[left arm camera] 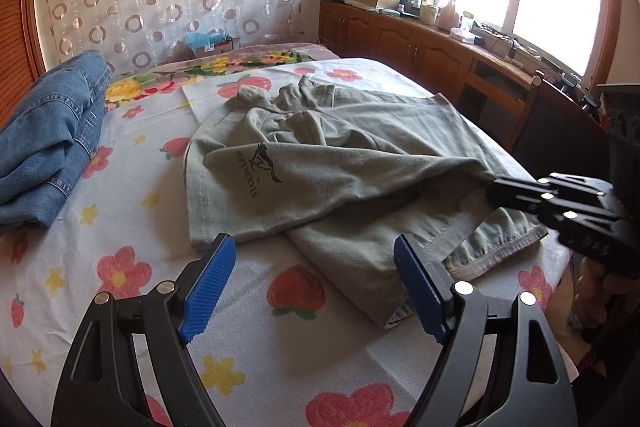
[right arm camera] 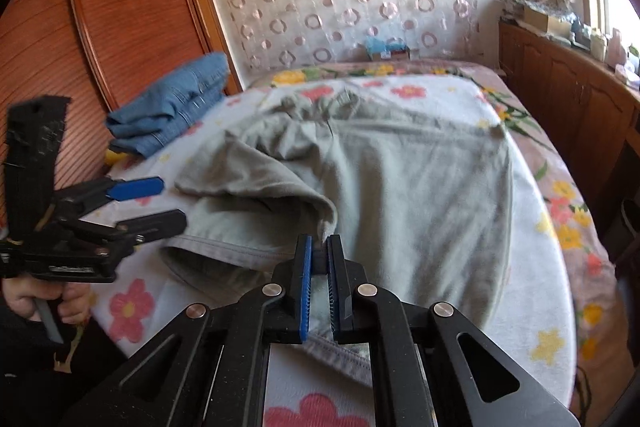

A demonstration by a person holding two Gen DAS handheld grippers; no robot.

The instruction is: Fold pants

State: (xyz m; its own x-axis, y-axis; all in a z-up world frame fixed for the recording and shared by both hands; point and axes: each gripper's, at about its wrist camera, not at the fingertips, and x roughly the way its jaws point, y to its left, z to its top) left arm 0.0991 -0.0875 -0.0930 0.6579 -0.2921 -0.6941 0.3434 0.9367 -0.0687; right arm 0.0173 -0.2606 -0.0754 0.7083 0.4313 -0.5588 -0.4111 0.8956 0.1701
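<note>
With the right gripper (right arm camera: 318, 247) clamped on the pants (right arm camera: 400, 187) fold, bring the wide-open left gripper (left arm camera: 314, 267) onto the hem (left arm camera: 500, 251), then lift evenly.

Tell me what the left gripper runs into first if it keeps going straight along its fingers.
Most likely the grey-green pants: the open left gripper points down at the fold and leg hem lying just ahead on the flowered bedspread. Depth is hard to judge; it might touch the bedspread just short of the fabric.

left gripper (left arm camera: 316, 259): jaws wide apart | grey pants (left arm camera: 320, 179) rumpled on floral bed cover (left arm camera: 120, 227) | jeans (left arm camera: 44, 147) beside
</note>
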